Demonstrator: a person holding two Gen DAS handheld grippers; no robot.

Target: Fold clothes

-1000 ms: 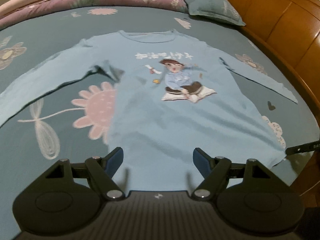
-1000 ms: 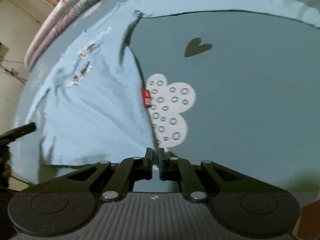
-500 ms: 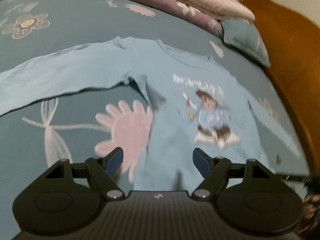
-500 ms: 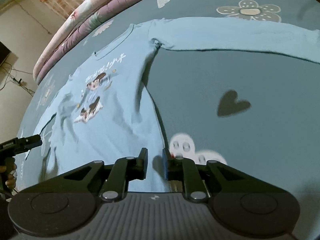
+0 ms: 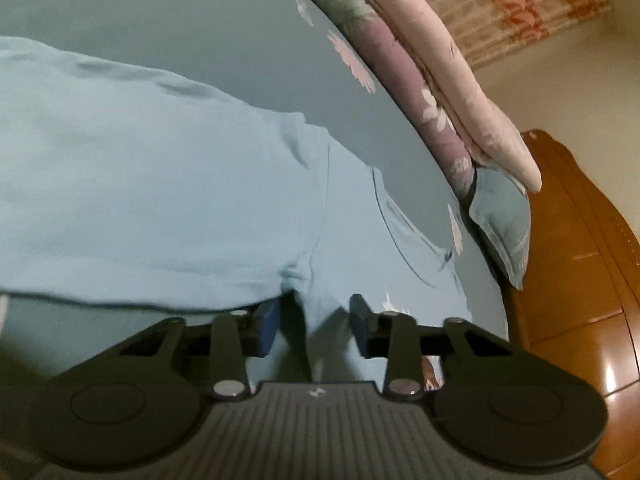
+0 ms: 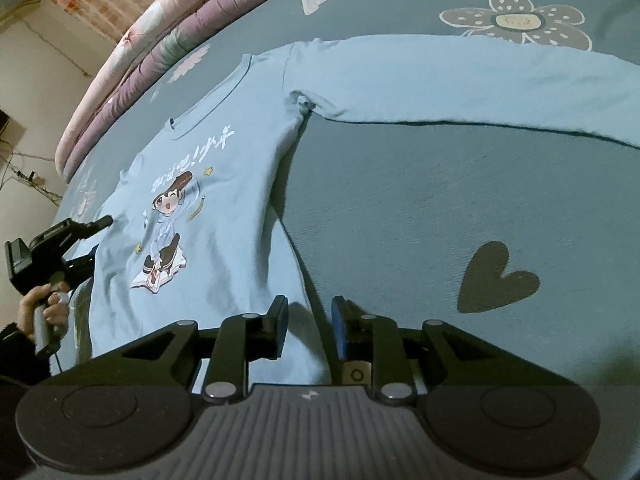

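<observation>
Shirt armpit between closing left gripper jaws.

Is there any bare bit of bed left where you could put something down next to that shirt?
Yes: the bedsheet lies bare between the shirt body and its outstretched sleeve, around the dark heart print. It is crowded by the folded quilts beyond the collar.

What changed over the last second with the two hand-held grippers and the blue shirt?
The left hand-held gripper swung from the hem up to the shirt at its sleeve's armpit, jaws closing around the fabric there. The right hand-held gripper, earlier shut at the hem corner, is opening, straddling the shirt's side edge. The shirt itself stayed spread flat on the bed, sleeves out.
</observation>
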